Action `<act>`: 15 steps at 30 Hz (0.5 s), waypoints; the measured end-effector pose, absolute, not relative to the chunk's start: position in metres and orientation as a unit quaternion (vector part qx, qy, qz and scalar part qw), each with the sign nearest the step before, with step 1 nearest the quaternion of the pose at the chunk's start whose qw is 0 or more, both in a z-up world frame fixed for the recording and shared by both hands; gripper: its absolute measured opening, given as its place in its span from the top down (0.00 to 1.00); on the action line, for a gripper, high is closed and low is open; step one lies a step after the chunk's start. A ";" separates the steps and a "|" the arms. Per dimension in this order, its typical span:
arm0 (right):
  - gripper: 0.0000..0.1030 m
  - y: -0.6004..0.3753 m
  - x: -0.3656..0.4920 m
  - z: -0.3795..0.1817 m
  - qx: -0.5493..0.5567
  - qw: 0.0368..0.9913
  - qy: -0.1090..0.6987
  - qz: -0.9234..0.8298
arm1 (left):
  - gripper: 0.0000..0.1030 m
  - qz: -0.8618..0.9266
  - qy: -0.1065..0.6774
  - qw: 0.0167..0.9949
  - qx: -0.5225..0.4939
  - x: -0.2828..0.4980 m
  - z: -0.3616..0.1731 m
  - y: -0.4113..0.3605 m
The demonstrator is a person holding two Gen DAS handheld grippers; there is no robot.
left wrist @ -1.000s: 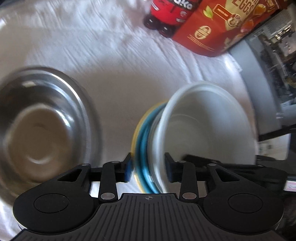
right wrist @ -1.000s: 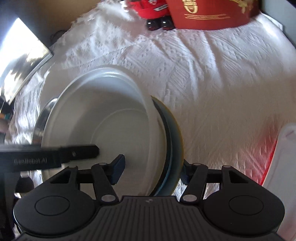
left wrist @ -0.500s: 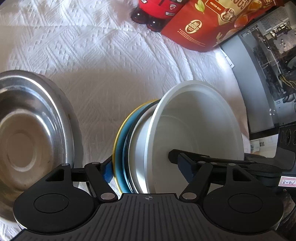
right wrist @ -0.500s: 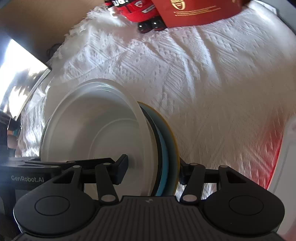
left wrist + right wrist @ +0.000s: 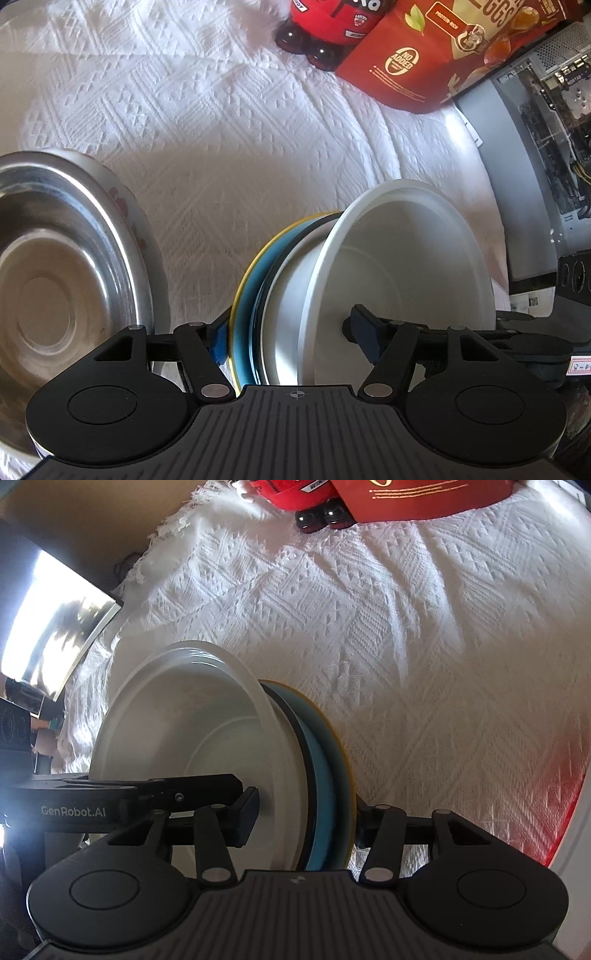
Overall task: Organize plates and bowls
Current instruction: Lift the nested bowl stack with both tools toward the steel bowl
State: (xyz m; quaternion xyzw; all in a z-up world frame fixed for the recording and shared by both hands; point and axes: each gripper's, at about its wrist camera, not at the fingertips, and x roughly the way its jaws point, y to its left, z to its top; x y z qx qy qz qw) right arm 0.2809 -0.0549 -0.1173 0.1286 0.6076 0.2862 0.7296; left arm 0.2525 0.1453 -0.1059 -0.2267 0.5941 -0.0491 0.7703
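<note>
The stack of dishes stands on edge between your two grippers, over the white textured cloth (image 5: 229, 140). Innermost toward your left gripper's right side is the white bowl (image 5: 406, 266), its hollow facing right in the left wrist view. Behind it sit a dark-rimmed plate (image 5: 266, 291), then a blue plate (image 5: 246, 314), then a yellow plate (image 5: 243, 273) at the outside. In the right wrist view the order reads the other way: white bowl (image 5: 177, 738) on the left, blue plate (image 5: 325, 794), yellow rim at the right.

Your left gripper (image 5: 288, 332) has its jaws spread wide around the stack. The left blue pad sits just beside the yellow plate's back; the right pad is inside the bowl's hollow. Whether either pad touches cannot be told for certain; a gap shows at the bowl side.

Your right gripper (image 5: 306, 819) straddles the same stack and its jaws are closing on it. One pad is in the bowl's hollow against its base; the other finger sits behind the yellow plate, partly hidden. It appears to bear the stack.

To the left in the left wrist view, a steel bowl (image 5: 55, 277) lies on the cloth, well apart from the stack, with a floral-edged plate (image 5: 129, 218) under it.

At the far edge stand a red bottle (image 5: 332, 29) and a red snack bag (image 5: 443, 55), touching. A computer case (image 5: 546, 140) shows at the right.
</note>
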 end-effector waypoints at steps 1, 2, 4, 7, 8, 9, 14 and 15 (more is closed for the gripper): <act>0.51 -0.054 0.282 -0.117 0.125 0.728 0.609 0.289 | 0.33 -0.048 0.594 0.770 -0.228 0.251 -0.106 0.145; 0.50 -0.054 0.282 -0.117 0.123 0.726 0.611 0.291 | 0.33 -0.047 0.594 0.769 -0.230 0.251 -0.105 0.145; 0.50 -0.054 0.282 -0.115 0.115 0.724 0.613 0.295 | 0.33 -0.045 0.596 0.768 -0.231 0.248 -0.103 0.144; 0.50 -0.054 0.275 -0.109 0.092 0.722 0.613 0.308 | 0.33 -0.048 0.599 0.764 -0.234 0.242 -0.100 0.142; 0.50 -0.054 0.273 -0.108 0.087 0.721 0.612 0.312 | 0.33 -0.049 0.598 0.764 -0.235 0.240 -0.099 0.141; 0.50 -0.054 0.272 -0.108 0.083 0.721 0.611 0.316 | 0.33 -0.049 0.597 0.765 -0.235 0.238 -0.098 0.141; 0.48 -0.054 0.277 -0.112 0.090 0.724 0.611 0.308 | 0.34 -0.037 0.589 0.771 -0.239 0.242 -0.099 0.142; 0.48 -0.054 0.279 -0.113 0.091 0.725 0.611 0.306 | 0.35 -0.034 0.590 0.770 -0.240 0.244 -0.100 0.143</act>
